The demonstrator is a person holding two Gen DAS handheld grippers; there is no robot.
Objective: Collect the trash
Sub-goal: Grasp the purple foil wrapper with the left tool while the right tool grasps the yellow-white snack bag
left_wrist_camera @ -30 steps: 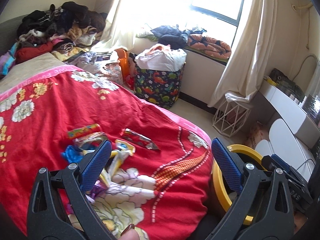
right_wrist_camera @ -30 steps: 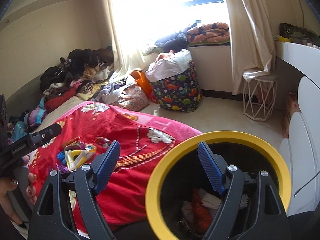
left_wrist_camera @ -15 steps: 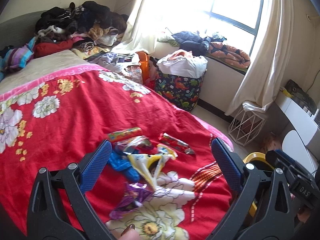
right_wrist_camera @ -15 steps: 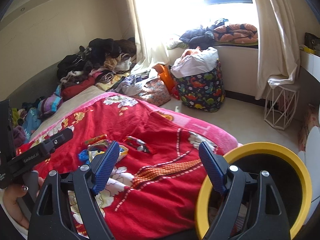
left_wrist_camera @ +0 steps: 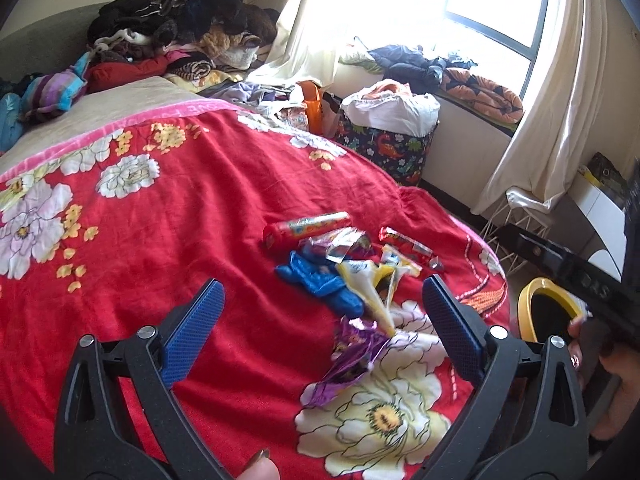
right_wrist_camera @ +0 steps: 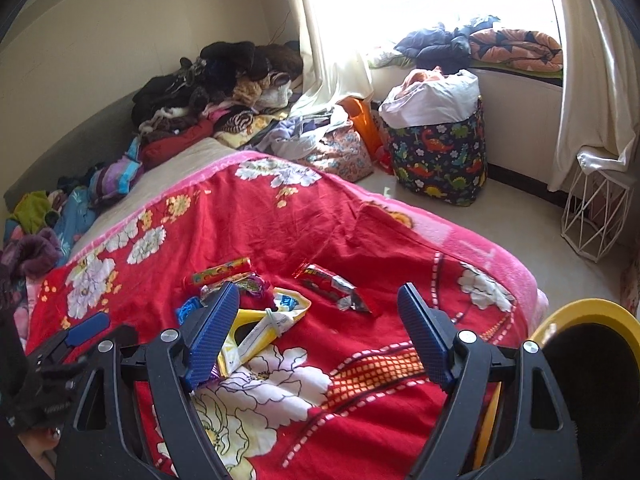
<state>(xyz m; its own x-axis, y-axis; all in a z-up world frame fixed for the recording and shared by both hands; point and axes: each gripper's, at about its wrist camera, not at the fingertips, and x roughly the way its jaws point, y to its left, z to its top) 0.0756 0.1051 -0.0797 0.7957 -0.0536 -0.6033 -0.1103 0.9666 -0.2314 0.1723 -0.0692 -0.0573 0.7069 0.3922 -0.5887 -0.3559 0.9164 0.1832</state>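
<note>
On a bed under a red flowered blanket, a scatter of wrappers waits to be cleared. From left to right in the left wrist view: the left gripper hovers with its fingers spread wide and nothing between them; ahead lie a red candy tube, a crumpled blue wrapper, a yellow-and-white packet, a purple foil wrapper nearest the camera, and a red foil wrapper toward the bed's edge. Beyond the edge stands the yellow-rimmed bin, beside the hand carrying the other tool. The right gripper also hangs empty above the blanket, fingers apart, the packet just left of them. Judging by the pile, most of the collecting remains: every wrapper in sight lies on the bed, none is gripped, and what the bin holds cannot be seen.
</note>
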